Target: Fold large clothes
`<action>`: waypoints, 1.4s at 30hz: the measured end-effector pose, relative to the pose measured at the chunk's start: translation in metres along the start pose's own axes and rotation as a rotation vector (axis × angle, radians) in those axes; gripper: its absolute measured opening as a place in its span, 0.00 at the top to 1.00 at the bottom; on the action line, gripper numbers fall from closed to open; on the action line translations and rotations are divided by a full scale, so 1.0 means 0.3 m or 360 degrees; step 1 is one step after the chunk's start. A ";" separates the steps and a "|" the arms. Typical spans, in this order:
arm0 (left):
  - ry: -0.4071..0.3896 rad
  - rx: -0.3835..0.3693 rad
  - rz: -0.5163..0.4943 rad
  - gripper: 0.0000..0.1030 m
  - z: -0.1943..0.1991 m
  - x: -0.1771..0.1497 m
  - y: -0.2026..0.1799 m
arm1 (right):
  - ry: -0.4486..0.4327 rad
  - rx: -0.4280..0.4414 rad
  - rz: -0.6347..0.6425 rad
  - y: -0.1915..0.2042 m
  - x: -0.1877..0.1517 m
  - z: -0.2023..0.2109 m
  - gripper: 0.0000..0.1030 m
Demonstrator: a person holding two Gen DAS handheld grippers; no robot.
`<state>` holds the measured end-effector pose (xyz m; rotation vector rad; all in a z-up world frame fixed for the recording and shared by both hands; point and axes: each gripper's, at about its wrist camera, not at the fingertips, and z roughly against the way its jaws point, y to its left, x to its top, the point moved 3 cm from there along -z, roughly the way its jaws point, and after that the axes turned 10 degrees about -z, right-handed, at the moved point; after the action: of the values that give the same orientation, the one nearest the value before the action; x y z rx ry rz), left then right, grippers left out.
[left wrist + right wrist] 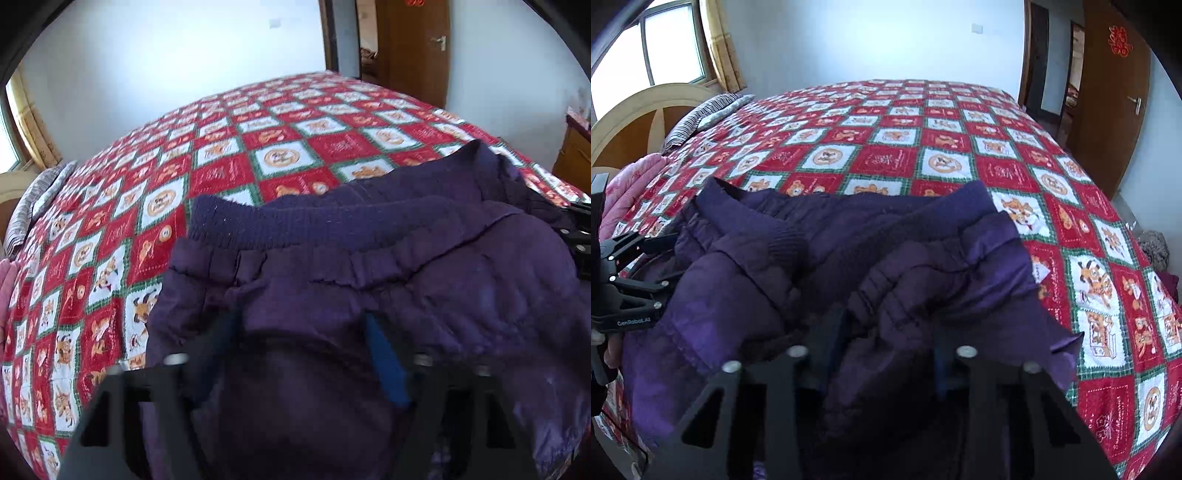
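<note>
Purple garment [424, 280] bunched at near edge of bed [221, 147], ribbed waistband [295, 221] facing far side. Left gripper [301, 339] — jaws partly apart, fabric bulging between; pads appear to pinch it, though blur obscures contact. Right gripper [882, 343] — jaws partly apart, thick fold clamped between.

A home bedroom: quilted bed [960, 147], curved wooden headboard [635, 118], curtained window [672, 44], wooden door [1108, 110].

Purple garment [369, 295] cut off at bottom, L hand-held gripper [299, 325] fingertips blurred
</note>
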<state>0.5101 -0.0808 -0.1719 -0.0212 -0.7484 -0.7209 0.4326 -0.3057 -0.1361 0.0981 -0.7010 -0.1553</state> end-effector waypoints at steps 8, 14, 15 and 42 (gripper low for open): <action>-0.0265 0.0101 0.0139 0.86 0.124 0.068 0.088 | -0.0315 -0.0010 -0.0104 0.014 0.118 0.133 0.78; -0.0252 0.0265 0.0150 0.81 0.054 0.125 0.128 | -0.0433 -0.0116 -0.0166 0.038 0.202 0.053 0.77; -0.0173 0.0296 0.0143 0.70 -0.006 0.123 0.129 | -0.0398 -0.0131 -0.0200 0.027 0.206 0.007 0.73; 0.0172 0.0451 0.0352 0.01 -0.235 0.075 0.223 | -0.0181 -0.0398 -0.0271 -0.066 0.189 -0.269 0.31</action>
<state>0.6053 -0.0617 -0.1948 0.1889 -0.7256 -0.3978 0.5256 -0.3321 -0.1644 -0.0914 -0.7810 -0.4129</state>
